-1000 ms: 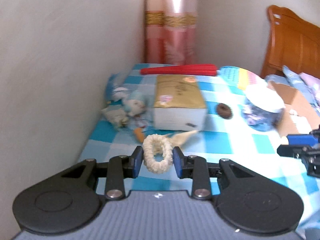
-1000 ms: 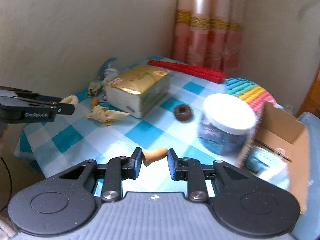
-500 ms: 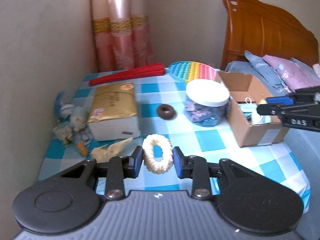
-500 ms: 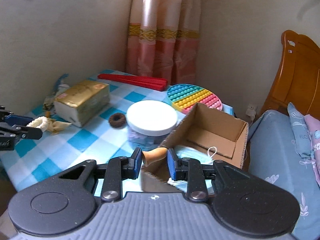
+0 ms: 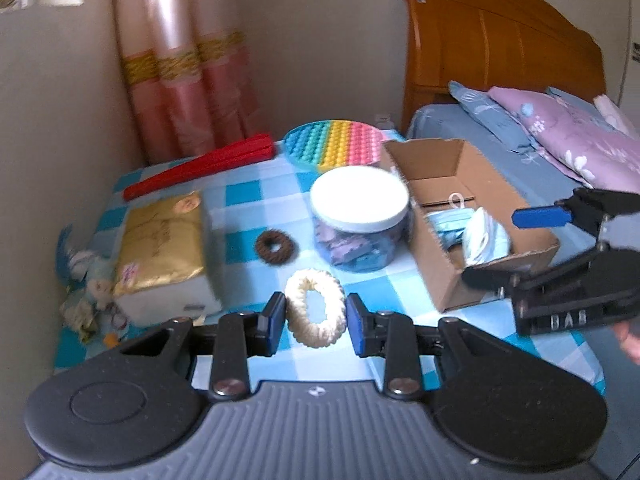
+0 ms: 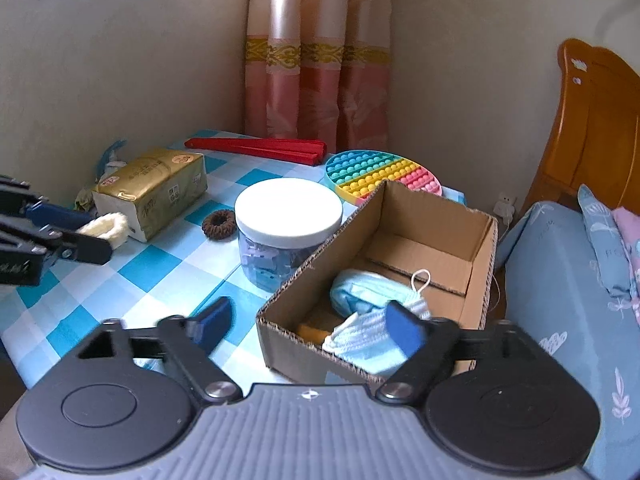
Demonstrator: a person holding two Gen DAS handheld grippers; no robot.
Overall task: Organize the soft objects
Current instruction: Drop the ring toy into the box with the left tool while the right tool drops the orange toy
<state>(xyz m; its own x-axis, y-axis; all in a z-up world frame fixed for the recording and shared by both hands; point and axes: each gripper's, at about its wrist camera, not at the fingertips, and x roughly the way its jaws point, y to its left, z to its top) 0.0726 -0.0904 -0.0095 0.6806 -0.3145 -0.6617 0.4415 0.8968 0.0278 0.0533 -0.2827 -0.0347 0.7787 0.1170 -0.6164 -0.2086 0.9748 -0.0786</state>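
Observation:
My left gripper [image 5: 316, 320] is shut on a cream fluffy scrunchie [image 5: 334, 300], held upright above the checked tablecloth. From the right wrist it shows at the left edge as the left gripper [image 6: 80, 236] with the scrunchie [image 6: 106, 226]. My right gripper [image 6: 308, 326] hangs over the near end of the cardboard box [image 6: 440, 216]. Its jaws are opening, with nothing pressed between the pads. A tan soft piece [image 6: 314, 333] lies in the box below them, beside blue face masks [image 6: 368, 292]. A brown scrunchie [image 5: 277, 247] lies on the cloth.
A white-lidded jar [image 5: 360, 200] stands between the brown scrunchie and the box [image 5: 460, 160]. A gold tissue pack [image 5: 164, 236], red folded fan [image 5: 200, 170] and rainbow bubble mat [image 5: 332, 148] sit further back. Small oddments [image 5: 88, 280] lie by the left wall. A bed [image 5: 560, 128] borders the right side.
My right gripper carried the tan piece from over the table to the box and opened; the piece now lies inside. My left gripper swung right with the cream scrunchie.

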